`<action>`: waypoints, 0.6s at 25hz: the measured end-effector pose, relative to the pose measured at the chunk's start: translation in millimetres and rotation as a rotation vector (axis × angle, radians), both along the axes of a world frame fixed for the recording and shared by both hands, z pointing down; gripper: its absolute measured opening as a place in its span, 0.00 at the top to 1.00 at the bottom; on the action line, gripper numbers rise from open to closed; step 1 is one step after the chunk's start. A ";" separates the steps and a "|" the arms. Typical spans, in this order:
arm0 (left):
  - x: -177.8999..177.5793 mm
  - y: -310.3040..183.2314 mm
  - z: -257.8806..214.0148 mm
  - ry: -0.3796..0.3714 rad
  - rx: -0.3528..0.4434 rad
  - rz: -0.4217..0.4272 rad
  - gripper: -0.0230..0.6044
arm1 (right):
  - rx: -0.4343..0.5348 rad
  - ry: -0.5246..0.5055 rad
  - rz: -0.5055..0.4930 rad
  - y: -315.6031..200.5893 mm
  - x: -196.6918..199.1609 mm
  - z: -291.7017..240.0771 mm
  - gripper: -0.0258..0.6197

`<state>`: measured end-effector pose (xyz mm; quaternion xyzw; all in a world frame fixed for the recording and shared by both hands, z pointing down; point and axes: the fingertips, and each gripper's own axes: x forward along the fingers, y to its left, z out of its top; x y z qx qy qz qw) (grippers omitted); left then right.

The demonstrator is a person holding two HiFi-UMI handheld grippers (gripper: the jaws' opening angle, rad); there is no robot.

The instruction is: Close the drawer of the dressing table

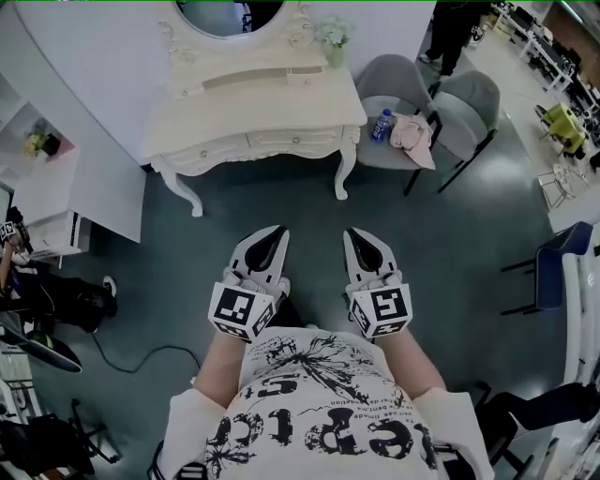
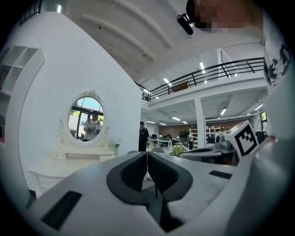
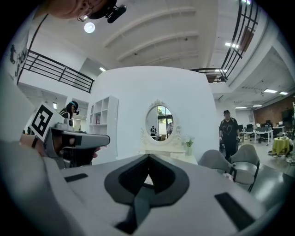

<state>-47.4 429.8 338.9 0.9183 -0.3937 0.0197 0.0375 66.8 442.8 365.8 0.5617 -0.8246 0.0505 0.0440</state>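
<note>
Currently, the cream-white, ornately carved wooden dressing table point(image 1: 253, 108) is seen at the far side of the dark grey-green floor point(image 1: 281, 202), backed against a white wall below its oval mirror point(image 1: 225, 14). The drawer point(image 1: 294, 142) to be closed is set in the curved front under the top. From this distance it cannot be told how far it stands out. The left gripper point(image 1: 275, 232) and the right gripper point(image 1: 356, 234) are held side by side close to the person's body, well apart from the table and aimed roughly level toward it. This appears to be a carrying posture for the approach, not a working one. In both gripper views the jaws are pressed together with nothing between them, which is judged sensible: a drawer front is pushed with closed tips and need not be grasped. Two grey padded chairs point(image 1: 469, 98) stand just right of the table, with a pink cloth point(image 1: 412, 136) and a blue-capped bottle point(image 1: 380, 125) on the nearer seat. A straight approach to the middle of the front would probably keep both grippers away from them.
</note>
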 end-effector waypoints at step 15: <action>-18.5 -186.1 9.5 0.022 -0.020 0.059 0.93 | -0.029 0.051 0.064 -175.6 -16.5 13.5 0.93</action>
